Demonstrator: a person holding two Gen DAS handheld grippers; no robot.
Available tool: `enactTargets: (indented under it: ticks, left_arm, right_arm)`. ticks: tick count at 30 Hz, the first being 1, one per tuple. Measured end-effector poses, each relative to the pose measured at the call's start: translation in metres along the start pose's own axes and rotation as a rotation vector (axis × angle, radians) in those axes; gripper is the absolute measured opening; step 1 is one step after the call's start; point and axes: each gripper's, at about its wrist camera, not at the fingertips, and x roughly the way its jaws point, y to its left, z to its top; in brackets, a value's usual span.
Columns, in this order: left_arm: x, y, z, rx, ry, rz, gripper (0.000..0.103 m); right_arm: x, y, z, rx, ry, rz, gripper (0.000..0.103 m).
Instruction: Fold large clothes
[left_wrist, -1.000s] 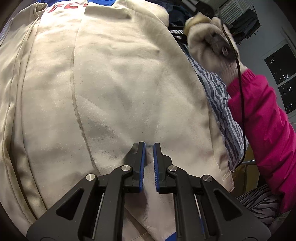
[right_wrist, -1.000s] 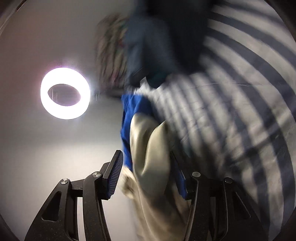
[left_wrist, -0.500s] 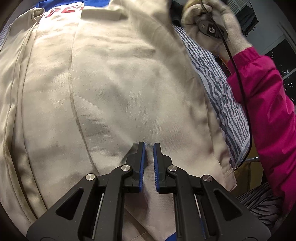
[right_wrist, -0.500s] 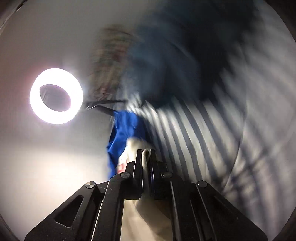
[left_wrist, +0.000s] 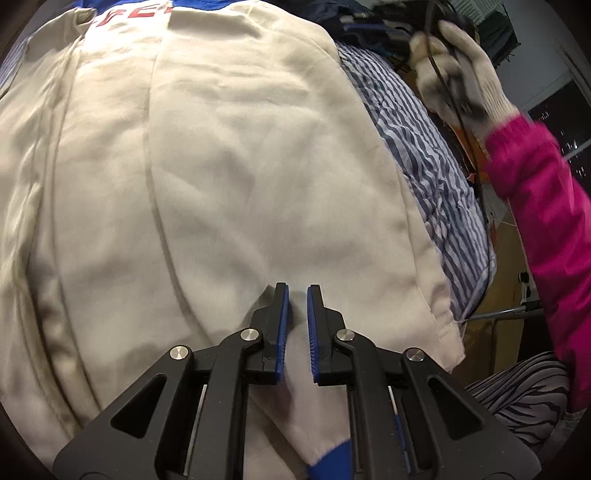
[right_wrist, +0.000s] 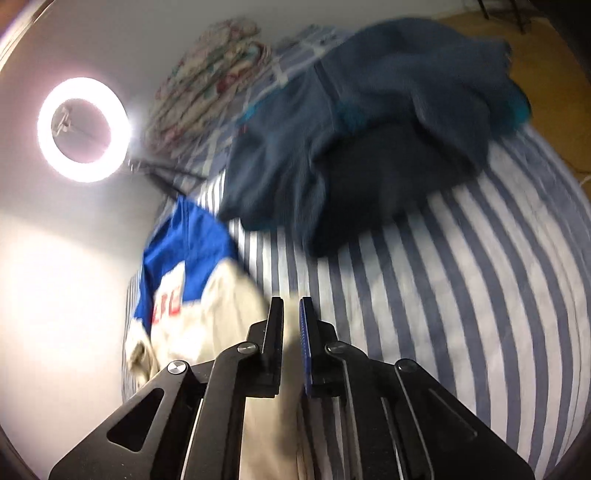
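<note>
One cream garment, two grippers, one ring light

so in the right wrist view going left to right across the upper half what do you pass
ring light → floral patterned fabric → pile of dark blue clothes → tan floor at the far right edge

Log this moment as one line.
left gripper: pinches cream jacket, jaws just eased slightly open | right gripper: pinches jacket edge, jaws just eased slightly open | underneath: striped bedding
</note>
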Motion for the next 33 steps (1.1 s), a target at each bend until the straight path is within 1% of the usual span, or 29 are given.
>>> enactTargets:
  ticks: [2,4,6,7,9,11,12,14,15,17,19,21,22,24,25,26,27,28,29,31,32,33]
  left_arm:
    - [-0.013,0.002,-0.006,-0.007,-0.03,0.005,0.032]
    - [-0.025,0.005,-0.011,-0.022,-0.064,0.02,0.041]
    - [-0.037,0.011,-0.019,-0.047,-0.09,0.036,0.042]
    - [-0.04,0.013,-0.022,-0.056,-0.094,0.044,0.043]
    - [-0.044,0.022,-0.03,-0.088,-0.099,0.062,0.043]
    - [-0.046,0.031,-0.04,-0.125,-0.097,0.069,0.043]
    - [-0.044,0.035,-0.045,-0.141,-0.087,0.065,0.043]
    - [-0.042,0.036,-0.05,-0.148,-0.068,0.057,0.043]
    - [-0.041,0.034,-0.053,-0.134,-0.071,0.068,0.043]
    - [-0.043,0.03,-0.055,-0.124,-0.075,0.079,0.043]
    - [-0.046,0.028,-0.057,-0.131,-0.077,0.057,0.043]
    - [-0.043,0.025,-0.061,-0.134,-0.058,0.024,0.043]
    - [-0.042,0.025,-0.062,-0.127,-0.052,0.027,0.043]
    - [-0.036,0.02,-0.064,-0.094,-0.05,0.052,0.041]
    - [-0.031,0.018,-0.066,-0.076,-0.046,0.061,0.03]
    - [-0.028,0.017,-0.067,-0.07,-0.042,0.058,0.017]
    - [-0.025,0.018,-0.067,-0.075,-0.038,0.042,0.012]
    - [-0.024,0.018,-0.066,-0.081,-0.035,0.032,0.006]
    - [-0.024,0.018,-0.065,-0.09,-0.037,0.027,0.003]
    - [-0.028,0.015,-0.066,-0.095,-0.045,0.021,0.0]
    - [-0.032,0.014,-0.067,-0.107,-0.051,0.006,0.0]
    - [-0.038,0.011,-0.068,-0.129,-0.059,-0.033,0.0]
  right_arm:
    - [-0.006,0.003,-0.016,-0.015,0.042,0.009,0.008]
    - [-0.022,0.003,-0.037,-0.054,0.074,0.004,0.008]
    - [-0.04,0.007,-0.057,-0.073,0.107,0.014,0.008]
    - [-0.042,0.011,-0.062,-0.072,0.12,0.022,0.011]
    - [-0.058,0.01,-0.09,-0.083,0.164,0.032,0.019]
    - [-0.068,0.01,-0.122,-0.1,0.218,0.029,0.02]
    - [-0.071,0.011,-0.145,-0.107,0.257,0.03,0.02]
    - [-0.067,0.008,-0.173,-0.1,0.315,0.025,0.02]
    - [-0.062,0.005,-0.193,-0.096,0.358,0.014,0.02]
    - [-0.058,0.0,-0.22,-0.077,0.404,0.003,0.02]
    - [-0.055,-0.001,-0.237,-0.05,0.416,0.027,0.02]
    - [-0.062,0.0,-0.251,-0.05,0.404,0.046,0.02]
    - [-0.063,0.001,-0.255,-0.05,0.405,0.048,0.02]
    - [-0.064,0.004,-0.261,-0.066,0.402,0.029,0.02]
    - [-0.064,0.005,-0.263,-0.07,0.4,0.02,0.02]
    - [-0.063,0.006,-0.265,-0.073,0.396,0.011,0.02]
    - [-0.062,0.007,-0.267,-0.077,0.392,0.008,0.02]
    - [-0.058,0.01,-0.27,-0.087,0.388,0.004,0.015]
    - [-0.057,0.011,-0.271,-0.098,0.381,-0.003,0.002]
    - [-0.056,0.018,-0.274,-0.135,0.363,-0.035,0.002]
    - [-0.057,0.021,-0.274,-0.156,0.357,-0.053,0.002]
    - [-0.064,0.028,-0.273,-0.186,0.345,-0.073,0.001]
